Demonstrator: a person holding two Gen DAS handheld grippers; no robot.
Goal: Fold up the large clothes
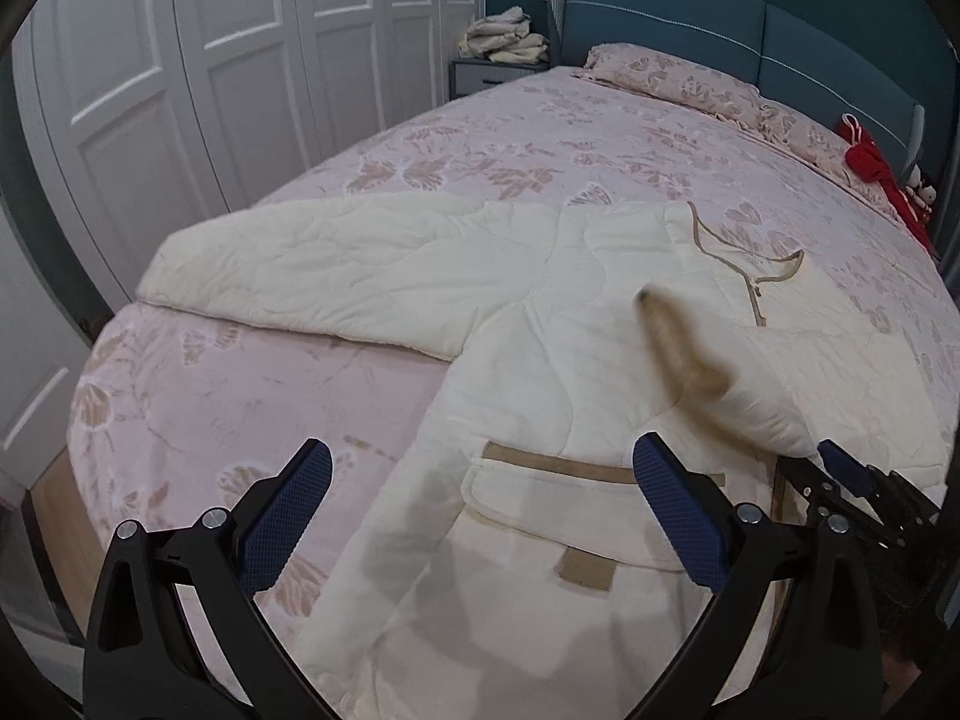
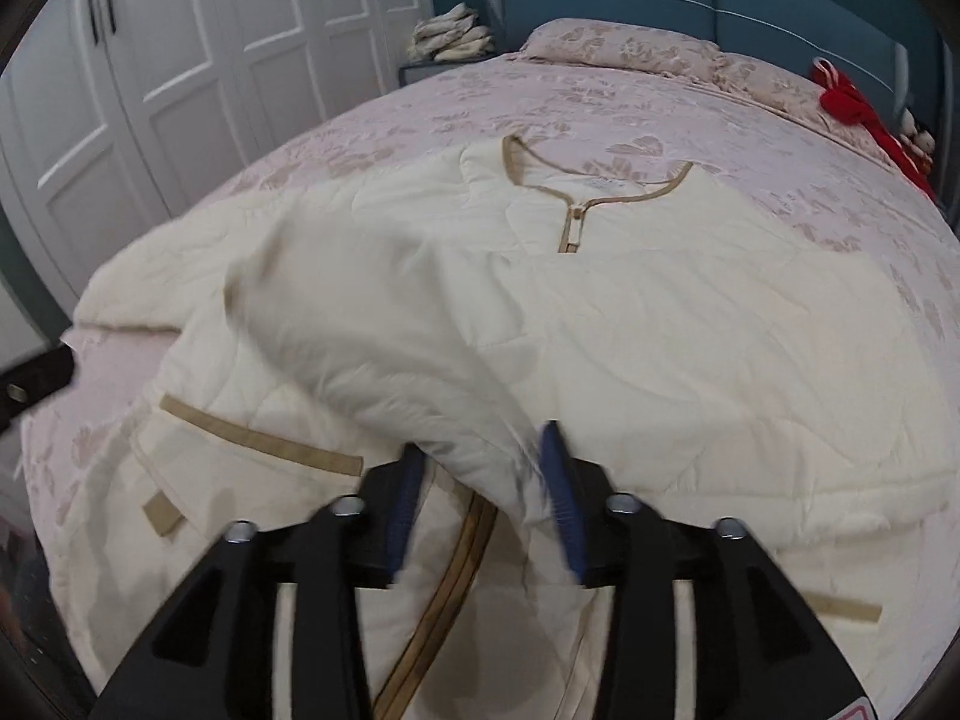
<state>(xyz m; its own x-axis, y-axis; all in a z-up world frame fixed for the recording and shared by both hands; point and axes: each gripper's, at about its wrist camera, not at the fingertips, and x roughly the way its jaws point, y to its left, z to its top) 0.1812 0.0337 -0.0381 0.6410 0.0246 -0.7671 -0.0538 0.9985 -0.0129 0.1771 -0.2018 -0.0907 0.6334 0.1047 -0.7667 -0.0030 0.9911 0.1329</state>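
A cream quilted jacket [image 1: 540, 312] with tan trim lies front up on the pink floral bedspread [image 1: 240, 396], its collar [image 2: 600, 180] toward the headboard. One sleeve [image 1: 336, 264] is spread out to the left. My left gripper [image 1: 483, 450] hovers open over the flap pocket [image 1: 540, 516] with nothing between its fingers. The other sleeve [image 2: 372, 324], blurred, crosses the jacket's chest, and its tan cuff [image 1: 678, 354] hangs in the air. My right gripper [image 2: 480, 441] has its jaws apart around that sleeve's cloth, and the pads do not look pressed on it. It shows at the right edge [image 1: 840, 465] of the left wrist view.
White wardrobe doors [image 1: 240, 60] stand along the left of the bed. A nightstand carries a pile of folded cloth [image 1: 507, 39]. Pillows [image 1: 678, 81] and a red garment [image 1: 870, 168] lie by the blue headboard [image 1: 780, 42]. The bed's near left corner drops to a wooden floor [image 1: 54, 480].
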